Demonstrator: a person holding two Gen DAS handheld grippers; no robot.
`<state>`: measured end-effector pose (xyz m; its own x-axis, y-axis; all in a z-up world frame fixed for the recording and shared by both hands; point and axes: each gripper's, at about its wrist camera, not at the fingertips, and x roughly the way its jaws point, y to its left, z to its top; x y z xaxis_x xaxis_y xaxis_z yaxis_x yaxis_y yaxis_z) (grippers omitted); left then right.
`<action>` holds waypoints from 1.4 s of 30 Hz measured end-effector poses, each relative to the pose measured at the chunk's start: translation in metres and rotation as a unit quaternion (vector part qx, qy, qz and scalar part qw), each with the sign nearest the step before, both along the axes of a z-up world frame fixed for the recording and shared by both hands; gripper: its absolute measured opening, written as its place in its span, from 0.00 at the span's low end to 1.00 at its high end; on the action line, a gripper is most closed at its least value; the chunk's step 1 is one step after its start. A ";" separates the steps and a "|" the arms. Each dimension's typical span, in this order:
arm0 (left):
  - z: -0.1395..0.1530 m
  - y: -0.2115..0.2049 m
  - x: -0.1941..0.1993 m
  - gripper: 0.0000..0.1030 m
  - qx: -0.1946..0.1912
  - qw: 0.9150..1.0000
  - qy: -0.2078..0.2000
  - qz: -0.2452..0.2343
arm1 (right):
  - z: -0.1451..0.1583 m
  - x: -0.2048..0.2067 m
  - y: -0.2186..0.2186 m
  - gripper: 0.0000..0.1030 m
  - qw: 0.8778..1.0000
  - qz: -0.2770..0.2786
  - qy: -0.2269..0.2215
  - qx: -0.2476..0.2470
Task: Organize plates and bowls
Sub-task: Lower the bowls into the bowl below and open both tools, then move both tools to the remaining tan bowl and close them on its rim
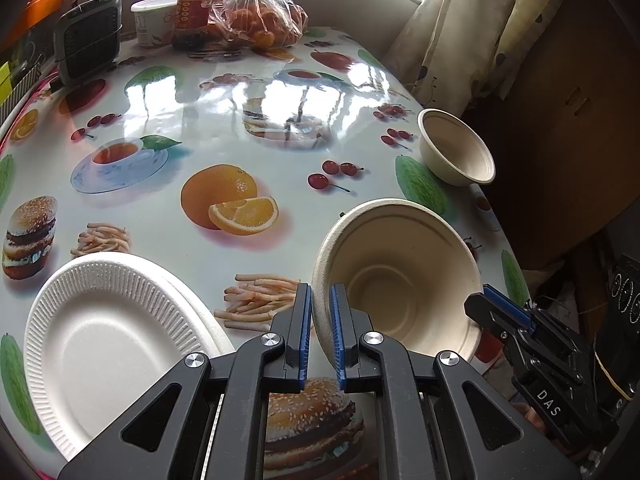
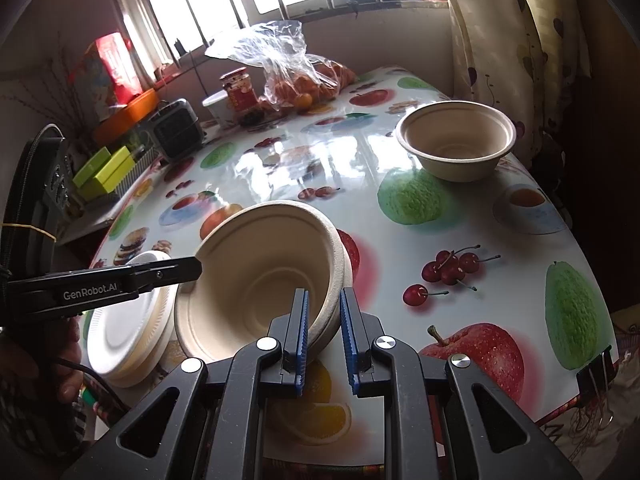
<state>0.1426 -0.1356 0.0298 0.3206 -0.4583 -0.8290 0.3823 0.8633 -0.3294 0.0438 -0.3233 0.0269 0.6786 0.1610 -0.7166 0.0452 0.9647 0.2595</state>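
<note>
A beige paper bowl (image 1: 404, 276), tilted and seemingly two nested together, is held by both grippers over the fruit-print table (image 1: 168, 208). In the left wrist view my left gripper (image 1: 320, 296) is shut on the bowl's near left rim. My right gripper (image 1: 486, 304) pinches its right rim. The right wrist view shows the same bowl (image 2: 256, 276) with the right gripper (image 2: 324, 300) shut on its near rim and the left gripper (image 2: 196, 266) at its far left rim. A second beige bowl (image 1: 456, 148) (image 2: 456, 140) stands upright near the table's right edge. A stack of white plates (image 1: 108, 340) (image 2: 128, 328) lies left of the held bowl.
At the table's far end stand a bag of oranges (image 1: 260, 20), a red-labelled jar (image 1: 196, 12), a white tub (image 1: 154, 20) and a small dark heater (image 1: 88, 36). Curtains (image 2: 500, 28) hang beyond the right edge. A clip (image 2: 596, 372) grips the tablecloth's near right edge.
</note>
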 end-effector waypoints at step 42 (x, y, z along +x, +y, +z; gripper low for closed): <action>0.054 -0.093 0.067 0.23 -0.010 0.996 -0.062 -0.056 | 0.039 0.019 -0.100 0.36 0.993 -0.106 -0.042 -0.026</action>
<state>0.2094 -0.2289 0.0839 0.3649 -0.5132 -0.7768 0.5151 0.8063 -0.2907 0.0627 -0.4231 0.0662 0.7511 -0.0275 -0.6597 0.2284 0.9483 0.2205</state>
